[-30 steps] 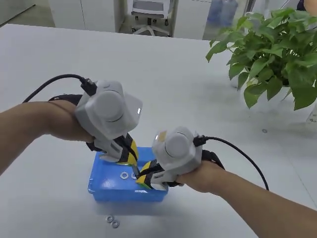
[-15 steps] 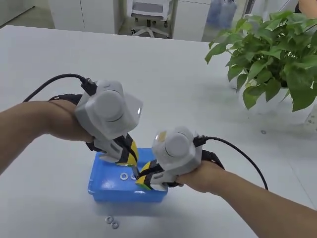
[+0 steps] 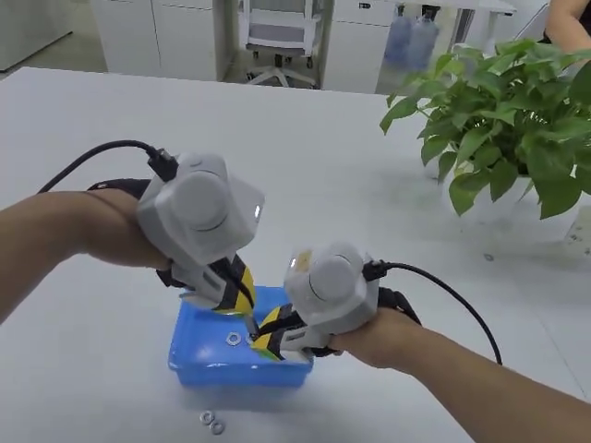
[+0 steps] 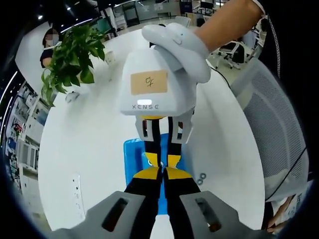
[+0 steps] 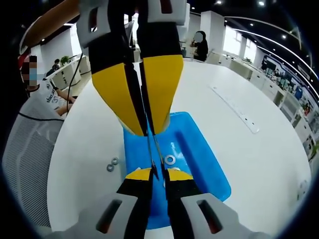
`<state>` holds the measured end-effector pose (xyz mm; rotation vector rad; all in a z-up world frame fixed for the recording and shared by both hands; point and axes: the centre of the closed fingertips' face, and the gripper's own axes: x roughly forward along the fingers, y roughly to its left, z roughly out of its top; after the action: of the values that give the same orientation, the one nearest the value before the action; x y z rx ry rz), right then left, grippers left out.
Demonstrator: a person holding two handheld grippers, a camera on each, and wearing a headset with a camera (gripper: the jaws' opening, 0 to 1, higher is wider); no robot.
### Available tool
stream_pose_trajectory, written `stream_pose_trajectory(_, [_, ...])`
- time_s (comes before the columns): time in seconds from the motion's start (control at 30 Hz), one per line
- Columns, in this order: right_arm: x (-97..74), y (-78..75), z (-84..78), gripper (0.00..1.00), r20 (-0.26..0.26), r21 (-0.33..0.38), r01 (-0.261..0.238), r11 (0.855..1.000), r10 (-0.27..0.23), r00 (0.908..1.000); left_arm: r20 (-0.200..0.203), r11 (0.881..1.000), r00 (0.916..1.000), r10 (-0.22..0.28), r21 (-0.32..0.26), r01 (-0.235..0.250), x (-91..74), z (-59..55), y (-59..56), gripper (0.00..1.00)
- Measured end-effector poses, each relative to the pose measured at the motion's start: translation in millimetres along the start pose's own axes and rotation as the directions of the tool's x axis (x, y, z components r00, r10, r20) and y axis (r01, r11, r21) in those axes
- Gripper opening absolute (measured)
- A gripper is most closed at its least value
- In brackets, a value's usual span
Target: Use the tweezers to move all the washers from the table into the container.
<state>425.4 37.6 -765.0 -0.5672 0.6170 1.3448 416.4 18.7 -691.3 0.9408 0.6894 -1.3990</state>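
Observation:
The blue container point(image 3: 199, 355) sits on the white table just below both grippers. My left gripper point(image 3: 235, 293) reaches down from the left and is shut on the thin metal tweezers point(image 5: 148, 142). Their legs run down between the jaws of my right gripper point(image 5: 158, 174), which is shut on them near the tips, over the container point(image 5: 199, 159). A washer point(image 5: 170, 160) lies inside the container, seen too in the head view as a washer point(image 3: 233, 339). Two washers point(image 3: 211, 423) lie on the table in front of the container. Whether the tweezer tips hold a washer is hidden.
A potted green plant point(image 3: 512, 129) stands at the table's far right. Cables trail from both grippers across the table. An office chair point(image 3: 277, 23) stands beyond the far edge. A long white strip point(image 5: 234, 109) lies on the table.
The head view has shifted a little. Both grippers stay together over the container, closed on the tweezers, with hardly any movement.

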Motion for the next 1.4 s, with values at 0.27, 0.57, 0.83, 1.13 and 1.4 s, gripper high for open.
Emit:
stream_pose_trajectory(0.27, [-7.7, 6.5, 13.7, 0.11, 0.020, -0.018, 0.012, 1.000, -0.012, 0.9997, -0.008, 1.000, 0.9999, 0.011, 0.008, -0.011, -14.2, 7.5, -5.3, 0.06])
stream_pose_trajectory(0.57, [-10.8, 17.5, 24.3, 0.11, 0.046, -0.034, 0.020, 0.999, -0.019, 0.9987, -0.028, 1.000, 0.9995, 0.018, 0.017, -0.017, -25.2, 10.2, -16.0, 0.06])
stream_pose_trajectory(0.83, [-11.5, 30.1, 32.1, 0.11, 0.062, -0.047, 0.019, 0.999, -0.016, 0.9979, -0.037, 1.000, 0.9991, 0.020, 0.015, -0.020, -32.9, 11.1, -27.4, 0.06])
stream_pose_trajectory(1.13, [-9.1, 43.7, 35.9, 0.11, 0.069, -0.057, 0.010, 0.998, -0.006, 0.9976, -0.040, 1.000, 0.9989, 0.023, 0.007, -0.023, -37.0, 8.1, -40.0, 0.06])
stream_pose_trajectory(1.4, [-2.7, 57.5, 32.8, 0.11, 0.064, -0.060, -0.005, 0.998, 0.009, 0.9979, -0.042, 1.000, 0.9990, 0.016, -0.003, -0.016, -34.0, 2.8, -53.0, 0.06])
